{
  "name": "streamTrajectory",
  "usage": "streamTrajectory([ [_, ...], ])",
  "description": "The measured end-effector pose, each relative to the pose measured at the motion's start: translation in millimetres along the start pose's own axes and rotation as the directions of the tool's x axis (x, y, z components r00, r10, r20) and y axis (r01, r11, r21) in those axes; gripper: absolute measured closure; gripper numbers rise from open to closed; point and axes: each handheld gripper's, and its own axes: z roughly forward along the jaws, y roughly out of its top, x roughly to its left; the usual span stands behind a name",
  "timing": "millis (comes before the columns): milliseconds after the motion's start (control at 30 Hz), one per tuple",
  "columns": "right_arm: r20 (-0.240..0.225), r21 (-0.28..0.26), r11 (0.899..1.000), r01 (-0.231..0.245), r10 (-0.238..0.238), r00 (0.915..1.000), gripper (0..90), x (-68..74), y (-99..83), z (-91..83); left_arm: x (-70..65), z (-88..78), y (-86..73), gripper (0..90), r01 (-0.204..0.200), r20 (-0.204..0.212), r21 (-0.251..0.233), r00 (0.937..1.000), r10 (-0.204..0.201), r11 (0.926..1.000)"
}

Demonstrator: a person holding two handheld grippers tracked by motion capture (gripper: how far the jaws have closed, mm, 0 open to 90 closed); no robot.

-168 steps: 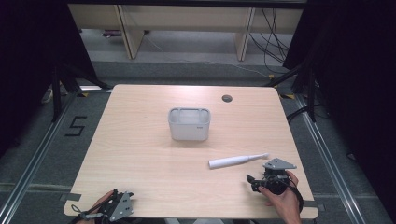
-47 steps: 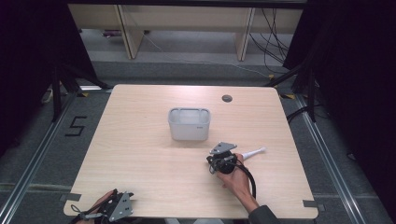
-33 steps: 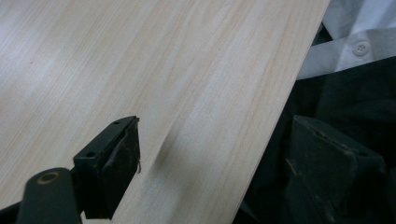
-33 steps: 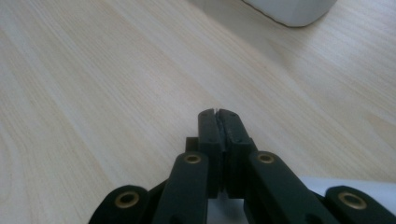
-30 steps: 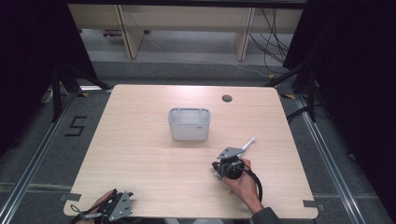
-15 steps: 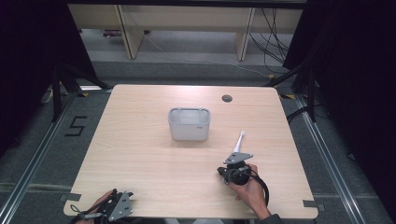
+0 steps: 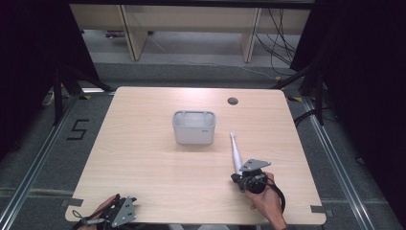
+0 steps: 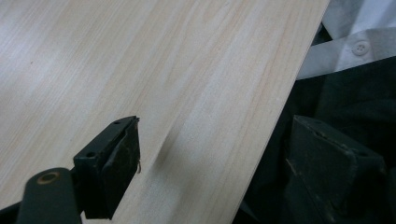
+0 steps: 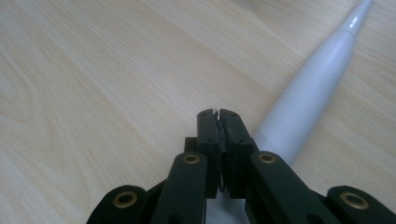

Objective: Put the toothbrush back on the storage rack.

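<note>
White electric toothbrush (image 7: 236,152) flat on table, head toward grey bin.

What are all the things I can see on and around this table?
Table: one, light wood, middle of the high view.
Tub: one, grey, open-topped, middle of the table.
Electric toothbrush: one, white, lying right of the tub, its thick end at the right gripper.
Round hole: one, dark, far right part of the tabletop.
Number 5 marking: one, black, on the floor to the left.
Shelving: pale wood, behind the table.
Left gripper: one, black, near left edge, jaws apart.
Right gripper: one, black, jaws shut beside the toothbrush.
</note>
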Motion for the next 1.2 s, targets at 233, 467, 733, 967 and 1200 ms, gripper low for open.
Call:
streamTrajectory([
  [233,0.005,0.007,0.999,-0.038,0.038,0.9993,87.5,-3.6,-6.8,-8.1,-0.1,0.1,0.0,16.6,0.0,0.001,0.0,1.0,0.0,1.0],
  [467,0.017,0.003,0.998,-0.06,0.059,0.9981,87.5,-9.1,-12.9,-14.8,-0.2,0.2,0.0,16.6,0.0,0.001,0.0,1.0,0.0,1.0],
  [733,0.029,-0.002,0.994,-0.107,0.107,0.9939,87.5,-13.6,-19.6,-21.7,-0.1,0.1,0.0,16.6,-0.001,0.001,0.0,1.0,0.001,1.0],
  [967,0.041,-0.008,0.996,-0.094,0.094,0.9947,87.5,-21.9,-24.1,-26.8,-0.2,0.1,0.0,16.7,0.0,0.002,0.0,1.0,0.0,1.0],
  [1200,0.057,-0.005,0.994,-0.107,0.107,0.9926,87.5,-29.5,-29.2,-31.9,-0.4,0.2,0.1,16.7,0.0,0.001,0.001,1.0,0.0,1.0],
])
